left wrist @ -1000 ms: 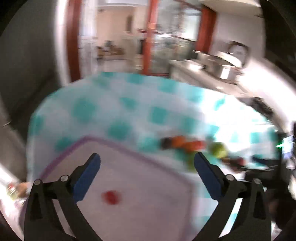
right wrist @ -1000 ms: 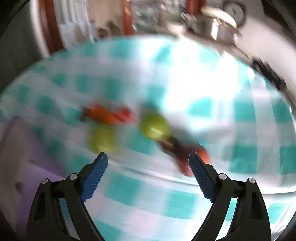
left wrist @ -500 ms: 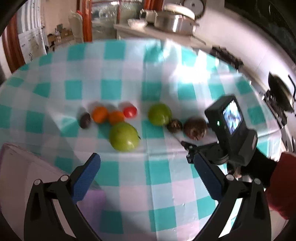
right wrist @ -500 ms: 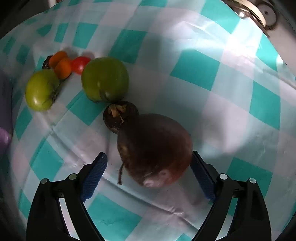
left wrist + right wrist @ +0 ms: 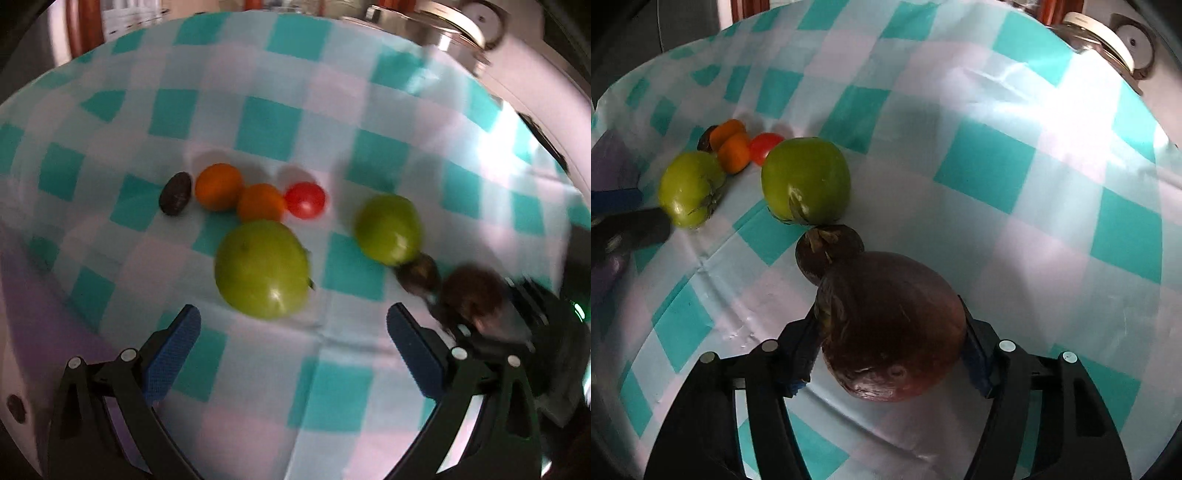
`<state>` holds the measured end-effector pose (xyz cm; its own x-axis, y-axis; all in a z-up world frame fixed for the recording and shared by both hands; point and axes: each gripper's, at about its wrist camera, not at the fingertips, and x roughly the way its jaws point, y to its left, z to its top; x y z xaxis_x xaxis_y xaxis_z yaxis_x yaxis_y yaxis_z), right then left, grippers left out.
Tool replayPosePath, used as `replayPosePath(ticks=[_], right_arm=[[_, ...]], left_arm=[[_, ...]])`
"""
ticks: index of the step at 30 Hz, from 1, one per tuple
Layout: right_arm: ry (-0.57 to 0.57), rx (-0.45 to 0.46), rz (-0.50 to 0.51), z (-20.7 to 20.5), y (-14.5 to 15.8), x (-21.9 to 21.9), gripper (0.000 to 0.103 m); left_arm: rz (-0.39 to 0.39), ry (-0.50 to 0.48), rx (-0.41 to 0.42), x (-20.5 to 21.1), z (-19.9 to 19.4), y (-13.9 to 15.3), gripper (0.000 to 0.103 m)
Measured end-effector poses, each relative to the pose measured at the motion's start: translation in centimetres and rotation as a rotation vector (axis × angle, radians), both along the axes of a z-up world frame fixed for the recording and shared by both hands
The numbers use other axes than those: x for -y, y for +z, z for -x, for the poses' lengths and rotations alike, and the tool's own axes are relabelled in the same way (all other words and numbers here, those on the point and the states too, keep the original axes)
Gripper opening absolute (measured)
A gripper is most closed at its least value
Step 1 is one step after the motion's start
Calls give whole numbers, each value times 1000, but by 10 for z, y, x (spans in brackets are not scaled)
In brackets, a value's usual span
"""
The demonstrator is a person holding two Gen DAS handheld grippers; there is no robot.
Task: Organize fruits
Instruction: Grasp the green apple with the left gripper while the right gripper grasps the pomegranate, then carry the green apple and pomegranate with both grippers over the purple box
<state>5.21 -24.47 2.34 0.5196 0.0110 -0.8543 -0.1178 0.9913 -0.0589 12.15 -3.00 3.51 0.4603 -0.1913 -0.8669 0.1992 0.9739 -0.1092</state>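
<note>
We see the checked tablecloth (image 5: 1027,206) filling both views, with the fruit lying in a loose line across it. The biggest piece, a dark brown fruit (image 5: 890,328), sits between the blue pads of our right gripper (image 5: 888,354); the jaws are closing on it and both pads already press its sides, so it is grasped. Touching its far side is a small dark fruit with a dry stalk (image 5: 827,251), and beyond that a green fruit (image 5: 805,181). Further left lies a second green fruit (image 5: 690,188), then two oranges (image 5: 733,155), a small red tomato (image 5: 764,147) and a dark oval fruit (image 5: 175,194).

Our left gripper (image 5: 293,349) stands wide and released, holding nothing; the second green fruit lies just beyond its fingertips, between them but untouched.

The left wrist view is blurred, so the brown fruit at its right edge is hard to make out. A purple tray (image 5: 44,325) is cut off at the left. A metal pot (image 5: 1108,37) shows only partly at the far right edge.
</note>
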Motion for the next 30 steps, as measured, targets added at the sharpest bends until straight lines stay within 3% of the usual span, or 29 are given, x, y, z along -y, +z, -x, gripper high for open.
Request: replayPosePath(ticks=[4,8,10,12,13,17,24,30], right_arm=[[-43,39,-7,10,-5,1,66],[-86,56,-45,9,-12,1,66],[-98,59,-43,0,-15,-10,65],[-112,58,-47,0,-16,-9,65],[-122,53,-56,3,-15,-10,65],[-167,35,-91,12,-12,-15,64],[-235,7,-203,32,16,-24,64],[-229,7,-239,53,65,-44,64]], left_arm=[[-43,86,45,0,-21,-10,101],[-105,130,-11,1,-43,-34,101],[-131,130,-15,0,-50,-45,91],[-125,74,52,3,-47,-42,66],[-122,47,61,5,-46,-41,63],[-91,37,32,-1,-42,-38,62],[-43,-13,-18,-3,0,-25,62],[-20,-36,30,-12,44,35,62]])
